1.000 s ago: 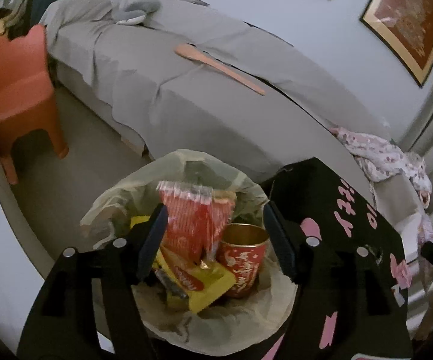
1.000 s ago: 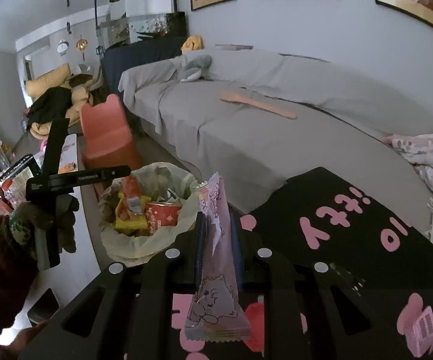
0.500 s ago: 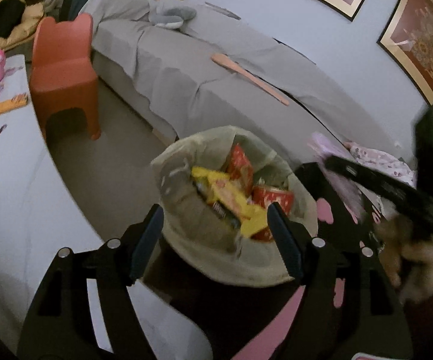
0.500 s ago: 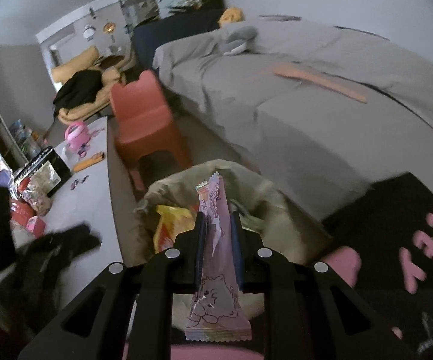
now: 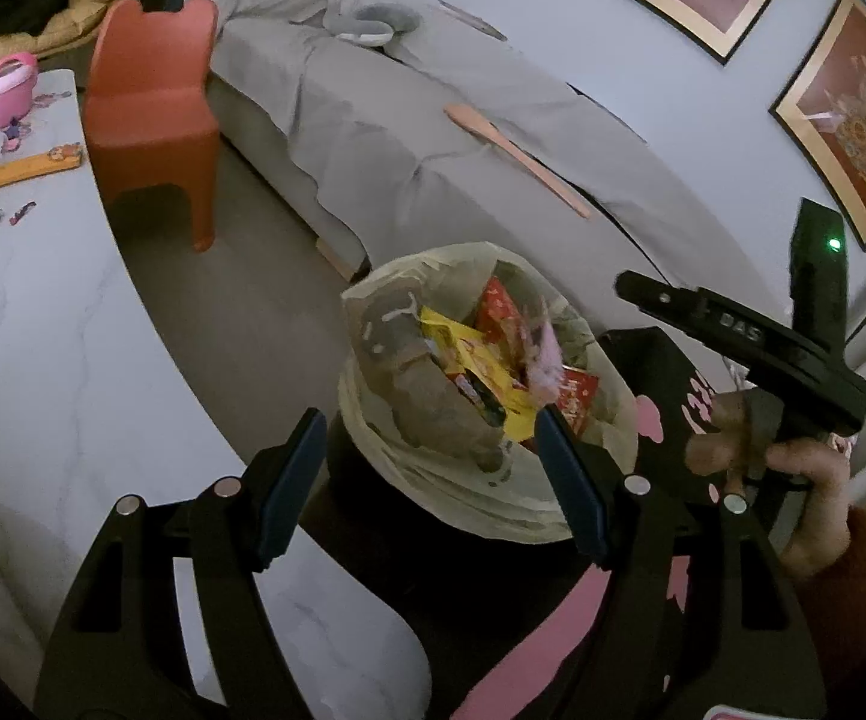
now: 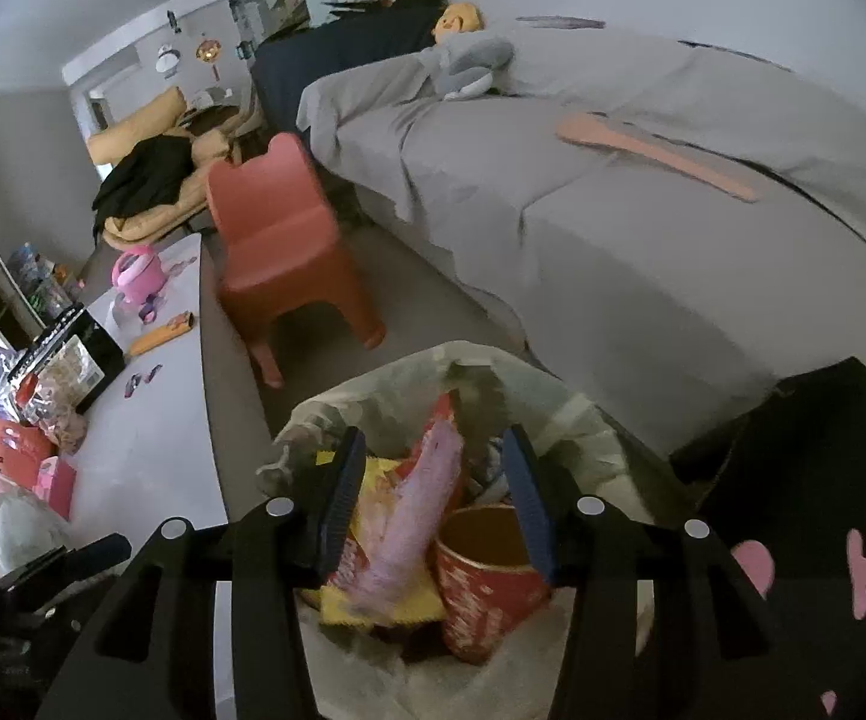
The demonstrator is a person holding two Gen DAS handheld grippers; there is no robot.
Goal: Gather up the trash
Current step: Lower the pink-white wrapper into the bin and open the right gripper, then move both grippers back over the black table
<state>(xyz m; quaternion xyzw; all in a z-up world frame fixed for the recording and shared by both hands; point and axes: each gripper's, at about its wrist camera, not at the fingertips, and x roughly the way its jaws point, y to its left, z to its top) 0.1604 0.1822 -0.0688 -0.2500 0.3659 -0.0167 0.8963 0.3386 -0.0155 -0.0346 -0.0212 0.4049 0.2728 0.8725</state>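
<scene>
A: Trash bag (image 6: 577,414) sat right under your right gripper (image 6: 433,495), its jaws opening, the pink wrapper (image 6: 414,516) loose between them, touching neither pad.

B: And your left gripper (image 5: 426,474)?

A: It was spread wide, gripping nothing, with the bag just ahead of its tips. 1 red cup (image 6: 481,588) stood beside the wrapper.
</scene>
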